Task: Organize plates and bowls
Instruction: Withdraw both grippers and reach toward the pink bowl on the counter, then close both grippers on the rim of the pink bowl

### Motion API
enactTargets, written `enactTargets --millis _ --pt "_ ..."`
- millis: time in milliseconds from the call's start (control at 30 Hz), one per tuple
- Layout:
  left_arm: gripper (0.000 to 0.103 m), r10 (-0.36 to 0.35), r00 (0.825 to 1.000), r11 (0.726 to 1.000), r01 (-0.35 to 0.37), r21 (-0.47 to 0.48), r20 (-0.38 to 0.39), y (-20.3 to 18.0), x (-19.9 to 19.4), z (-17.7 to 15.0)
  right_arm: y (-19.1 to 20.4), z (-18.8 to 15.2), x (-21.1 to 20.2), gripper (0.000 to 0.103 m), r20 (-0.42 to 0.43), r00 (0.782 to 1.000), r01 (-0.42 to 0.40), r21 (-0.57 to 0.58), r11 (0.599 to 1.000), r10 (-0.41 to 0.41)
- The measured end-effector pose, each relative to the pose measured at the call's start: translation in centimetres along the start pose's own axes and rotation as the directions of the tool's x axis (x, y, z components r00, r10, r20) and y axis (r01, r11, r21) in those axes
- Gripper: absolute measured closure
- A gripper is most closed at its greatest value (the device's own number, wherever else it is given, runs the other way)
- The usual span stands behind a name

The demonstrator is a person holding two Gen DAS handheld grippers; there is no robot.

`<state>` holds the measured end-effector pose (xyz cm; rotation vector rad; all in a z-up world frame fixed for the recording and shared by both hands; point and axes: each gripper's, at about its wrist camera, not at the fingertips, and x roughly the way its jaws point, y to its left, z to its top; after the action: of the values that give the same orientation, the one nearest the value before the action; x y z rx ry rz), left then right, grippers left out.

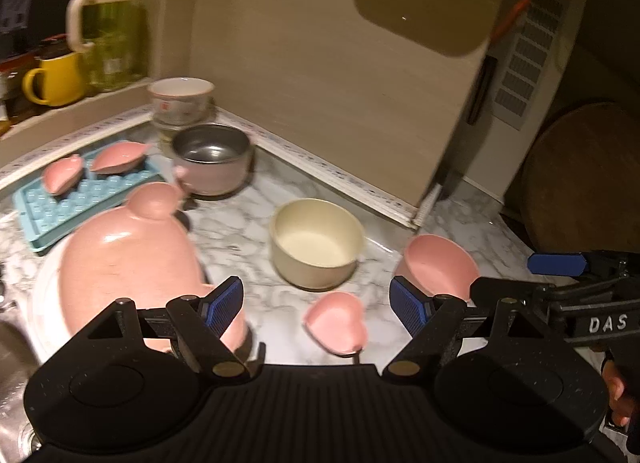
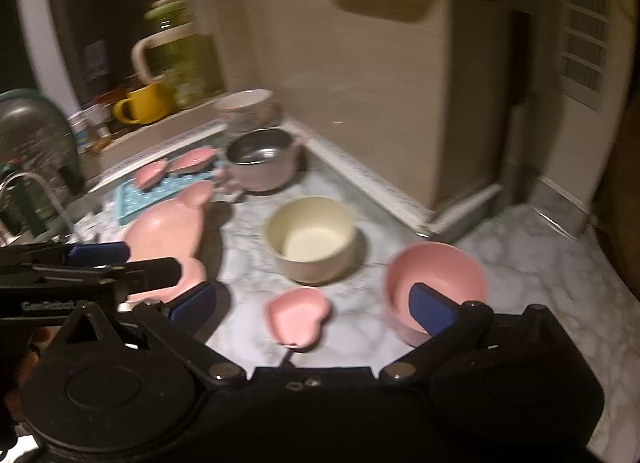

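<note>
The left gripper has its jaws spread wide with nothing between the blue pads; it hangs over the marble counter. The right gripper stands at full spread, likewise empty. Just beyond both sets of fingertips lies a small pink heart-shaped dish. Right of it sits a pink bowl, partly behind the right gripper's right pad. Farther back, between them, stands a cream bowl. At left, a large pink bear-shaped plate rests on a white plate. Behind it, two small pink dishes lie on a blue tray. A steel-lined pink pot and a white bowl occupy the back corner.
</note>
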<state>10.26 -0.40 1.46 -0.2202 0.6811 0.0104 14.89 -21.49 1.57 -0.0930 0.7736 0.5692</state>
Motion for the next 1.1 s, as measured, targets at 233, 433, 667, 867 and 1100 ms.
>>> enactTargets --millis 233,433,667,867,1100 --pt "0.023 -0.038 0.998 0.999 0.039 0.023 -0.044 -3.4 4.0 0.5 -4.9 -0.8 0.6 0.000 -0.018 0.994 0.105 0.058 0.993 -0.104" --pt "0.023 -0.047 0.995 0.998 0.050 0.030 -0.092 -5.8 8.2 0.5 -8.7 -1.5 2.5 0.001 -0.073 0.987 0.151 0.106 0.983 -0.144" --pt "0.023 -0.029 0.986 0.999 0.033 0.023 -0.165 -7.6 12.8 0.6 -12.2 -2.1 6.1 0.013 -0.171 0.972 0.191 0.166 0.967 -0.163" --pt "0.023 -0.021 0.978 1.000 0.024 0.016 -0.206 -8.2 15.6 0.6 -13.9 -1.6 8.2 0.025 -0.203 0.969 0.177 0.176 0.968 -0.140" --pt "0.025 -0.026 0.972 1.000 0.028 0.003 -0.235 -9.0 17.8 0.7 -14.9 -1.0 9.9 0.054 -0.222 0.969 0.143 0.159 0.977 -0.106"
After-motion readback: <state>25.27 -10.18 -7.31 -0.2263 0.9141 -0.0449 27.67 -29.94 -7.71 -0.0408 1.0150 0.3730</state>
